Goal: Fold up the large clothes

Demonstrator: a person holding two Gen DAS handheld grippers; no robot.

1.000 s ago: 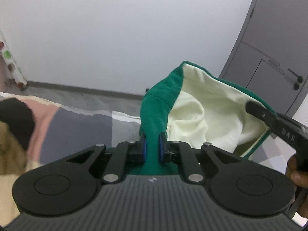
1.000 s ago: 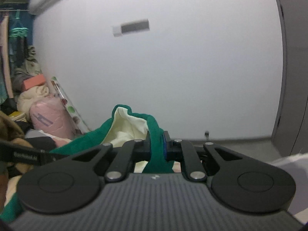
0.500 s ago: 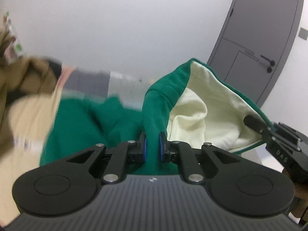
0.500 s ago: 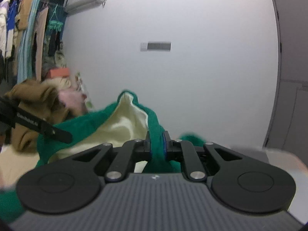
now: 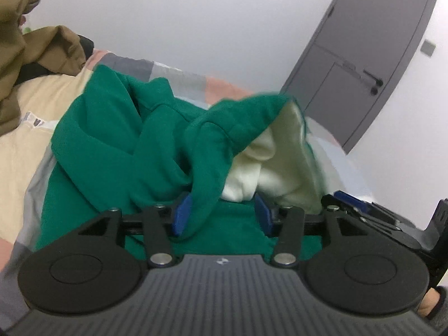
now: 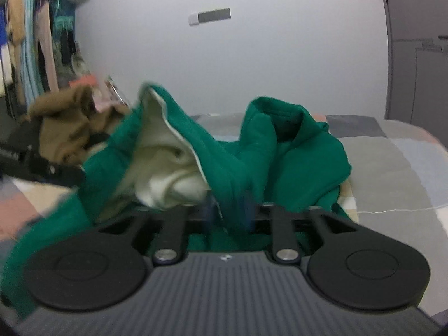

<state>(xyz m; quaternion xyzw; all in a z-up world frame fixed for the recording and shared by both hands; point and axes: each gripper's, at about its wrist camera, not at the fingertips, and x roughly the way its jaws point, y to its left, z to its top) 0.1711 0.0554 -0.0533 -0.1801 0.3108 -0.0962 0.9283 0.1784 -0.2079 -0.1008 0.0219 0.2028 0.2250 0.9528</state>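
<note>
The green hoodie [image 5: 117, 151] is lying bunched on a patchwork bedspread [image 5: 179, 75], its cream-lined hood [image 5: 282, 156] standing up just ahead of the left gripper [image 5: 222, 214]. That gripper's 2 blue pads [image 5: 179, 215] are sitting wide apart, and a fold of green fabric is draping down between them against the left pad without being pinched; the right pad is standing clear of the cloth. Just to its right, part of the other black gripper is showing at the frame edge.

From the right wrist camera, the right gripper [image 6: 228, 214] is holding its 2 fingers partly spread, with a strip of the green hoodie [image 6: 302, 151] hanging in the gap; motion blur is hiding whether the pads are touching it, so I cannot tell if it is gripping. The hood lining [image 6: 165, 162] is lying open to the left of that gripper, and the rest of the garment is heaped beyond and to the right on the bedspread [image 6: 392, 168].

A brown garment [image 5: 33, 44] is resting at the far left of the bed, well apart from the left gripper. A grey door [image 5: 372, 47] is standing behind the bed, and clothes are hanging on a rail [image 6: 33, 47] in the right wrist view.
</note>
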